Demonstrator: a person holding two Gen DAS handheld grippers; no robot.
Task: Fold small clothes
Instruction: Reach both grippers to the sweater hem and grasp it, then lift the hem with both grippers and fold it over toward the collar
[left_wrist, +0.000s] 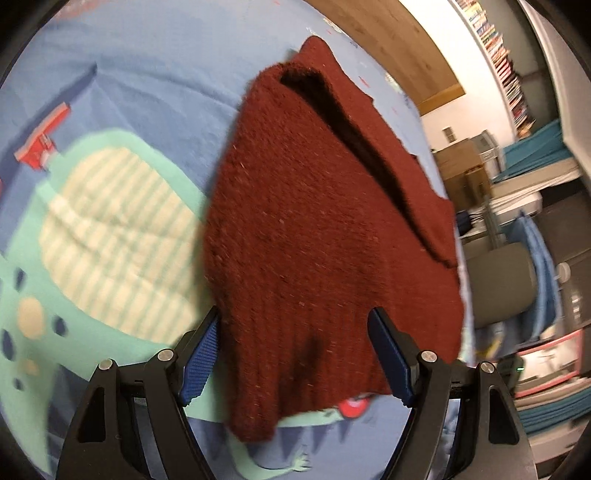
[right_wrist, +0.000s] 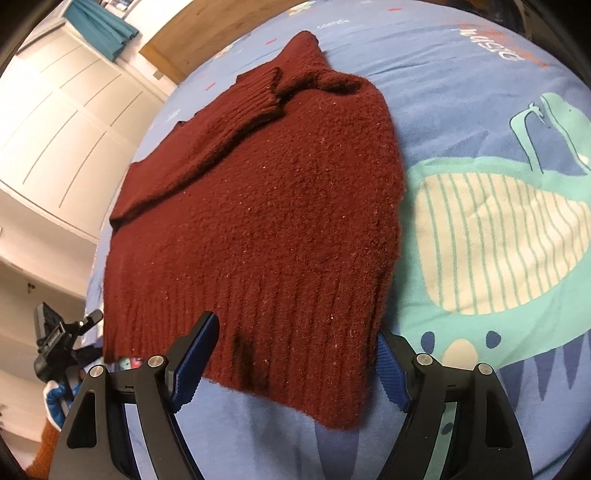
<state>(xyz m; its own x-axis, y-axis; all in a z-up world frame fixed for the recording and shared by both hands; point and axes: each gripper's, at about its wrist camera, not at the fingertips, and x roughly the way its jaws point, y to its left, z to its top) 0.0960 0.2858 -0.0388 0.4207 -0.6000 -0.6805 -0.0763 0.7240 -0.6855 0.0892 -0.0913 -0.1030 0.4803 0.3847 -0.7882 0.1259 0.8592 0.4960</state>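
A dark red knitted sweater (left_wrist: 314, 206) lies on a blue bedspread (left_wrist: 147, 74) with a green dinosaur print. One sleeve is folded across its body. My left gripper (left_wrist: 295, 354) is open, its blue pads either side of the ribbed hem at one corner. The same sweater (right_wrist: 258, 206) fills the right wrist view, sleeve folded over near the collar. My right gripper (right_wrist: 295, 354) is open, its fingers straddling the ribbed hem near the other corner. Neither gripper pinches the fabric.
The bed edge drops off at the right in the left wrist view, with a grey chair (left_wrist: 498, 280), boxes and bookshelves beyond. In the right wrist view white cupboard doors (right_wrist: 62, 110) and a black tripod device (right_wrist: 55, 343) stand past the bed's left edge.
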